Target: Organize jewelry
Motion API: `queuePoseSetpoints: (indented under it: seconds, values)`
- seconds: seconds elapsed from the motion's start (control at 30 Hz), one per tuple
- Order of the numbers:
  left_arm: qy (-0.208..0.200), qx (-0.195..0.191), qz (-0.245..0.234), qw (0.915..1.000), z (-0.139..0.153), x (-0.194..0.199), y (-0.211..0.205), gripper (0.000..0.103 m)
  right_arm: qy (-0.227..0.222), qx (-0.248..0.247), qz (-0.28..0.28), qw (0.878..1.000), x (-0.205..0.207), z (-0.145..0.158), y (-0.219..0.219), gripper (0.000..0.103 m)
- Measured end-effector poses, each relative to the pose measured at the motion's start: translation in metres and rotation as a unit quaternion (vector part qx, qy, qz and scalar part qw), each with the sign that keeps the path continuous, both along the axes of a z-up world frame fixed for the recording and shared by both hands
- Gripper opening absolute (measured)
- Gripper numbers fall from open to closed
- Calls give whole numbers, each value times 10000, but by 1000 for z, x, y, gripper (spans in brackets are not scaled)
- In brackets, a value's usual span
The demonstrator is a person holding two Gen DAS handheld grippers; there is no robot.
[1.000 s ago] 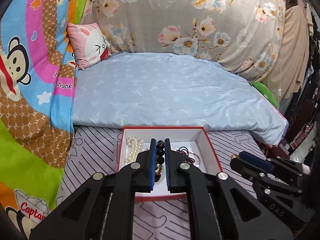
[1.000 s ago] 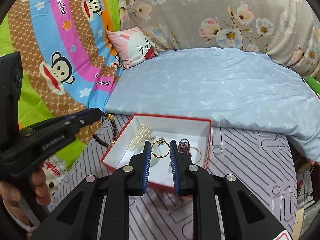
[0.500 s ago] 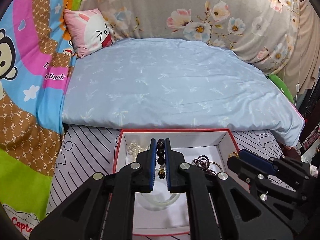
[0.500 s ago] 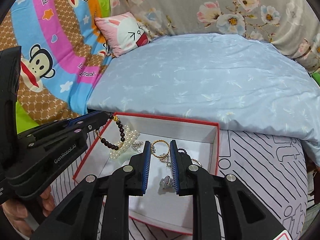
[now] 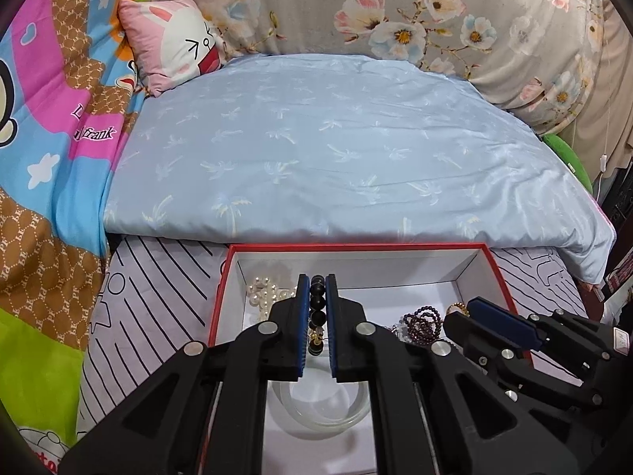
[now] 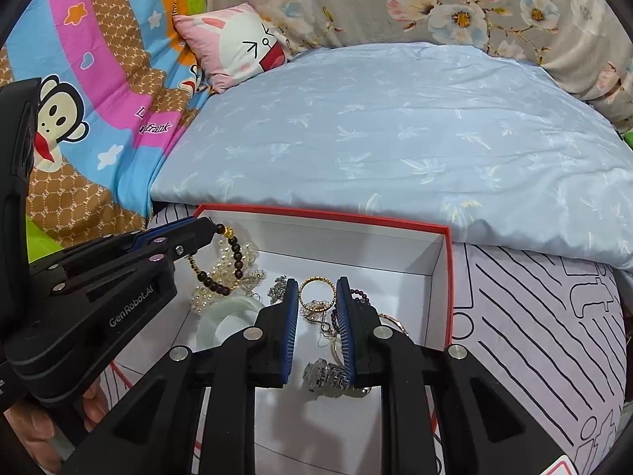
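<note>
A red-rimmed white box (image 5: pixel 499 273) (image 6: pixel 446 277) lies on the striped mat. My left gripper (image 5: pixel 317 282) (image 6: pixel 209 227) is shut on a dark bead bracelet (image 5: pixel 317 308) (image 6: pixel 221 273) and holds it above the box's left part. My right gripper (image 6: pixel 316 285) (image 5: pixel 470 304) is shut on a thin gold ring bracelet (image 6: pixel 316 285) over the box's middle. Inside the box lie white pearls (image 5: pixel 263 291) (image 6: pixel 241 253), a clear bangle (image 5: pixel 322 403) (image 6: pixel 225 316), purple beads (image 5: pixel 425 318) and a clear watch-like piece (image 6: pixel 326 374).
A light blue quilt (image 5: pixel 336 150) (image 6: pixel 395 130) lies just behind the box. A pink rabbit pillow (image 5: pixel 174 43) (image 6: pixel 241 45) and a cartoon monkey blanket (image 6: pixel 79 91) are at the left. The striped mat (image 6: pixel 534 316) extends right of the box.
Both grippers have moved forward and down over the box with their bracelets. The box now looks closer and larger, and the dark beads hang over the pearls.
</note>
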State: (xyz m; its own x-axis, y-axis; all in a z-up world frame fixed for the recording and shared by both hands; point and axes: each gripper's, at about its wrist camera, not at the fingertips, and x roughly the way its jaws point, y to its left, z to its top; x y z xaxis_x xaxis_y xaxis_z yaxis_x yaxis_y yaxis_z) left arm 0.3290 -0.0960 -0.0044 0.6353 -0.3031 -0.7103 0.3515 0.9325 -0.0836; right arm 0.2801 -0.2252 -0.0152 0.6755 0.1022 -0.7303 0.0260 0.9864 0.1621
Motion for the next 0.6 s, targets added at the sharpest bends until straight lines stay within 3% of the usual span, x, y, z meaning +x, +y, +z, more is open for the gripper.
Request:
queuePoseSetpoints:
  seconds: [0.27,0.43,0.5,0.57,0.6]
  values:
    - [83,44,-41,9999,-11,4,-6,7,91,-182,29,9998,6,-12,7,19]
    - [75,43,-48,10000,-13,2,-6,8,6,-259,-62,9996,2,-9,7,31]
    - [68,42,-20,10000,-11,1,-5,18,-36,-251,-92,9996,0,-6,6,33]
    - [8,54,65,10000,-8,-2,-3,34,-76,-230,-134,9996,-4,-2,4,36]
    - [-19,58,85,9999,-6,-3,-3,35,-104,-234,-172,9995,-7,-1,3,40]
